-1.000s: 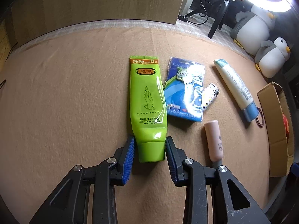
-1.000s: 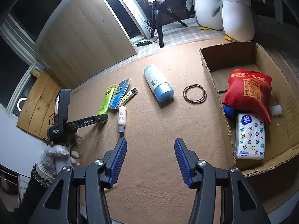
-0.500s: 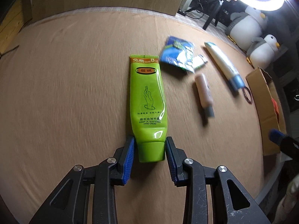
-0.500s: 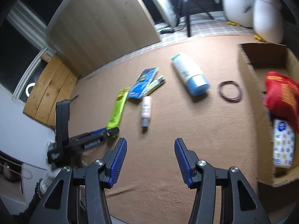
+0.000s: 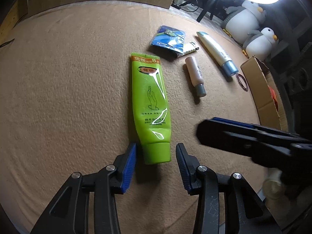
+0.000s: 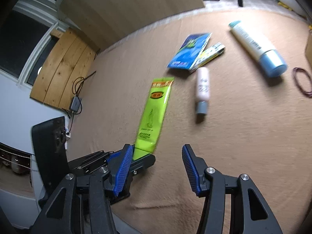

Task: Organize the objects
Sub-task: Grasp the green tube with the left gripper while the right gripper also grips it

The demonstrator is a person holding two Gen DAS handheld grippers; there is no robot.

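- Left wrist view: left gripper has just been opening; jaws now apart, with a gap showing on both sides of the cap of the green tube, which lies between them on the tan cloth.
- Tube body runs away from the tongs, crimped end far, cap end nearest and tilted slightly toward the left pad.
- Risk, my read: if the tongs pull back skewed, the left pad could drag the cap and swing the tube out of line.
- Right gripper sits blurred just to the right of the tube; it could knock the tube or hit the left tongs if it cuts across.
- Pink bottle, white tube, blue packet and cardboard box lie beyond, well apart from the left tongs.
- Right wrist view: right gripper jaws apart, nothing between them.
- Green tube lies ahead, left of centre, cap end at the left gripper, near the right one's left pad.
- Risk: the two tools are crowded at the cap; a collision looks possible.
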